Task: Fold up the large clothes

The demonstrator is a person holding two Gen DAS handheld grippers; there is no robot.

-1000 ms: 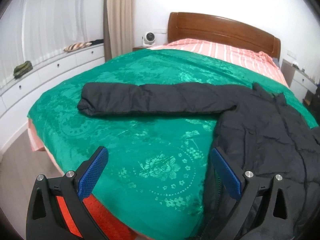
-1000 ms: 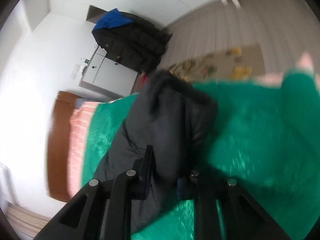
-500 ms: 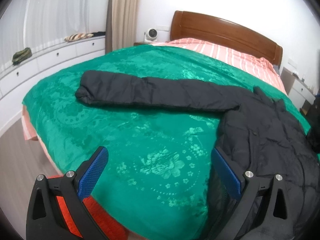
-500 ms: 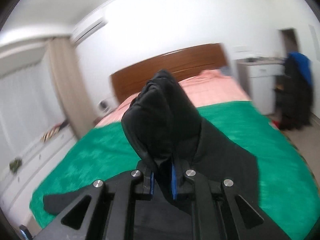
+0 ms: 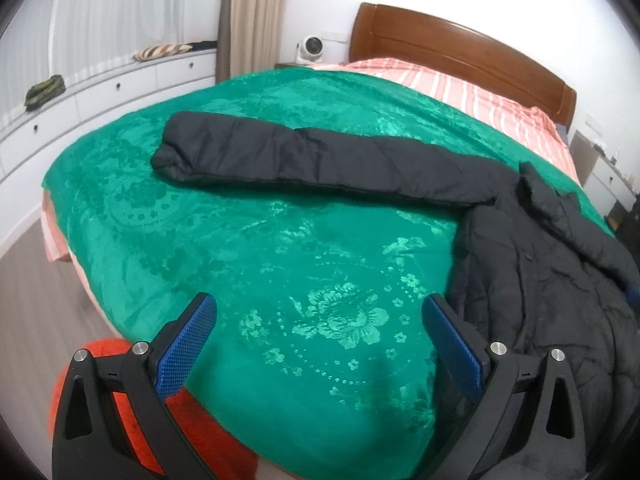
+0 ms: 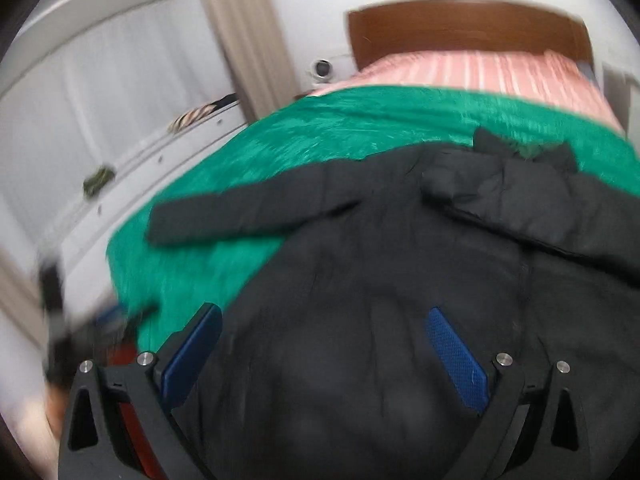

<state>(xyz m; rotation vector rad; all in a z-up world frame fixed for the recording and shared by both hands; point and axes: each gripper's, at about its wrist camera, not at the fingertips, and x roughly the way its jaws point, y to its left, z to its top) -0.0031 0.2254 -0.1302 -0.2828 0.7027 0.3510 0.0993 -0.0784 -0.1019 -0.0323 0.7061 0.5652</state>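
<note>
A black padded jacket [image 5: 540, 264] lies on a green bedspread [image 5: 280, 248]. One sleeve [image 5: 304, 156] stretches out flat to the left. In the right wrist view the jacket body [image 6: 380, 280] fills the middle, with the other sleeve [image 6: 520, 200] folded across its upper right and the left sleeve [image 6: 248, 212] still spread out. My left gripper [image 5: 320, 344] is open and empty above the bedspread, left of the jacket's edge. My right gripper [image 6: 324, 352] is open and empty just above the jacket body.
A wooden headboard [image 5: 460, 48] and a pink striped sheet [image 5: 460, 88] are at the far end of the bed. White drawers [image 5: 100, 96] run along the left wall under curtains. An orange-red object [image 5: 192, 420] sits below the bed's near edge.
My right gripper, shut on the jacket's right sleeve and holding it up, has opened and let go; the sleeve now lies folded across the jacket. The left gripper has moved slightly closer over the bed.
</note>
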